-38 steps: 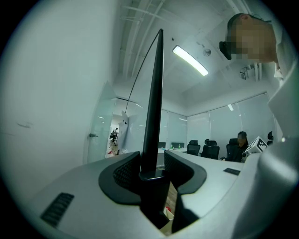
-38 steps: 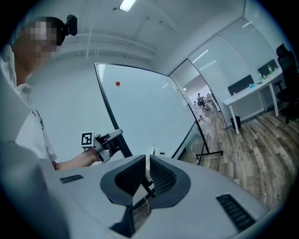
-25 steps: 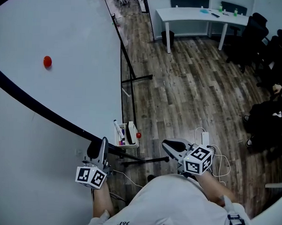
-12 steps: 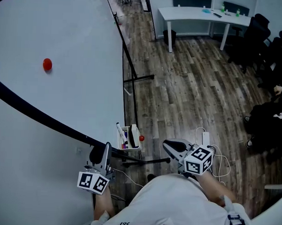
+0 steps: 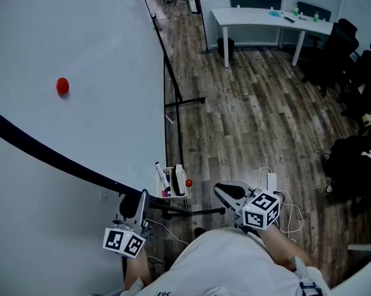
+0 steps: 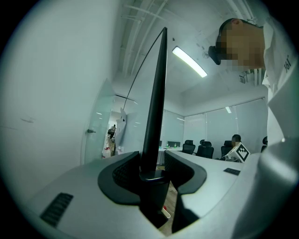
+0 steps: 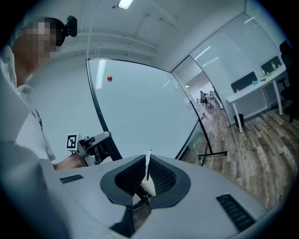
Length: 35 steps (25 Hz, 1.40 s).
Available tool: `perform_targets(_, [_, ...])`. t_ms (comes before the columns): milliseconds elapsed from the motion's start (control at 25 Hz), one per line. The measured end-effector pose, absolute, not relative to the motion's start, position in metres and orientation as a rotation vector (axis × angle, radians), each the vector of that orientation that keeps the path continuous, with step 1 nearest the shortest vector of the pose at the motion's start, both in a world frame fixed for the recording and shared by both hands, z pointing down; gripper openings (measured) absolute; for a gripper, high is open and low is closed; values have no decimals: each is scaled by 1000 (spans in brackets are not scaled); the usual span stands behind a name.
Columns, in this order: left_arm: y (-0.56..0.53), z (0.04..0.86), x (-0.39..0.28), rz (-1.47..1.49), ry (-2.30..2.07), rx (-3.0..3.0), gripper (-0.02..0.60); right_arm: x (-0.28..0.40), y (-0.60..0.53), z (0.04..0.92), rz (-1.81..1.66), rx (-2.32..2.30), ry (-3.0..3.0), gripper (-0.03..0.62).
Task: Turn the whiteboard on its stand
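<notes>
The large whiteboard [image 5: 82, 127] fills the left of the head view, its white face crossed by a black frame bar [image 5: 68, 160]. My left gripper [image 5: 136, 200] is shut on that frame at the board's lower corner. In the left gripper view the black bar [image 6: 156, 102] rises from between the pads [image 6: 122, 172]. My right gripper [image 5: 223, 190] hangs apart to the right, over the floor, touching nothing. Its jaws stand together in the right gripper view [image 7: 147, 179], with a thin white sliver between the pads. That view also shows the board [image 7: 145, 112] and the left gripper [image 7: 100, 140].
A red magnet [image 5: 62, 85] sticks to the board. A marker tray [image 5: 172, 182] hangs at the board's corner above the stand's foot bar [image 5: 195, 210]. A power strip with cables [image 5: 271, 180] lies on the wood floor. A white desk [image 5: 271, 19] and black chairs [image 5: 355, 60] stand beyond.
The left gripper, with the frame corner and the tray, sits slightly lower and further right in the head view. The right gripper has kept still.
</notes>
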<state>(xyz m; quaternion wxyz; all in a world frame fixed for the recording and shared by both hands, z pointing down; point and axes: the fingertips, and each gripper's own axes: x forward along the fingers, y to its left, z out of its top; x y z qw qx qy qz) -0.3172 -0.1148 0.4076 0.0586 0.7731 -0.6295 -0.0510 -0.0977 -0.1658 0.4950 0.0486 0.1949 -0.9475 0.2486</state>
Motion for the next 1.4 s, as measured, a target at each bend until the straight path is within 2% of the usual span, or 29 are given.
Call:
perform_targets(600, [-115, 407, -317, -128, -1945, 2302, 170, -86, -164, 500, 810, 550, -2881, 31])
perform_targets(1400, [-113, 399, -318, -222, -2202, 2183, 170, -26, -139, 516, 819, 122, -2836, 31])
